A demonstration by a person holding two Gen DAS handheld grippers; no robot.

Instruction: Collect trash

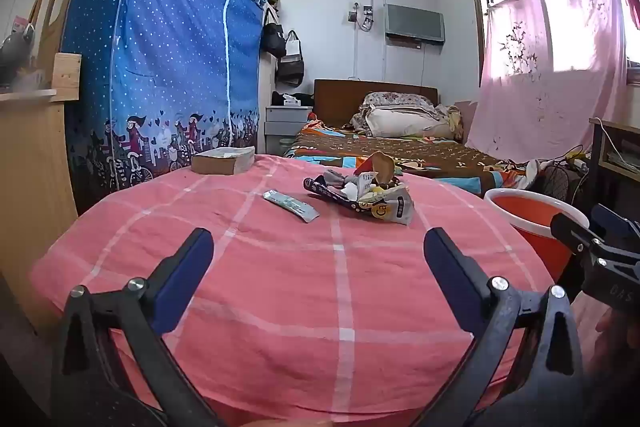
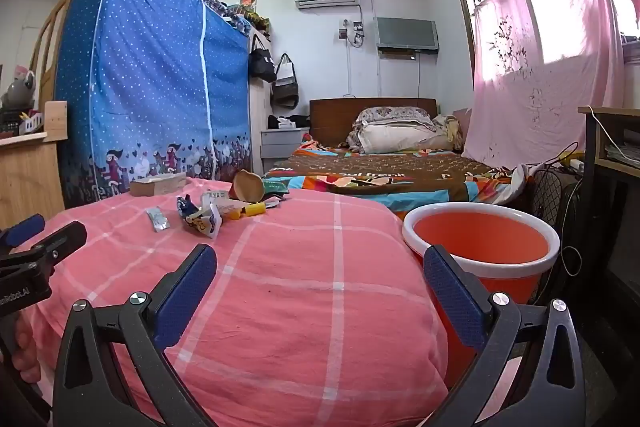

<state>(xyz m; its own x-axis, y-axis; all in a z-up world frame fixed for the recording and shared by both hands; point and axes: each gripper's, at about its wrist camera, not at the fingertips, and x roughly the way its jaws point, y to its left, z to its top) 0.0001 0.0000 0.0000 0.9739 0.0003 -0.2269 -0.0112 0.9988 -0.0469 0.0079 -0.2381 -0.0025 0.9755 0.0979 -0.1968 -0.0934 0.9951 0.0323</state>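
The left hand-held gripper (image 1: 319, 247) hangs low over the near part of a table covered with a pink checked cloth (image 1: 280, 287), its two blue-padded fingers spread wide apart with nothing between them. The right hand-held gripper (image 2: 320, 263) is likewise spread apart and empty, over the table's right side. The trash lies toward the far side of the table: a heap of crumpled wrappers (image 1: 372, 193) with a brown curled piece (image 1: 384, 167) standing up on top, and just left of the heap, apart from it, a flat silvery wrapper (image 1: 291, 205). From the right wrist view a small yellow piece (image 2: 254, 209) shows at the right of the heap. A brown cardboard box (image 1: 223, 159) rests at the far left edge of the table. An orange bucket with a white rim (image 2: 480, 247) stands just beside the table on its right, below the tabletop. Beyond are a bed (image 2: 380, 175) and a blue dotted wardrobe (image 1: 160, 59).
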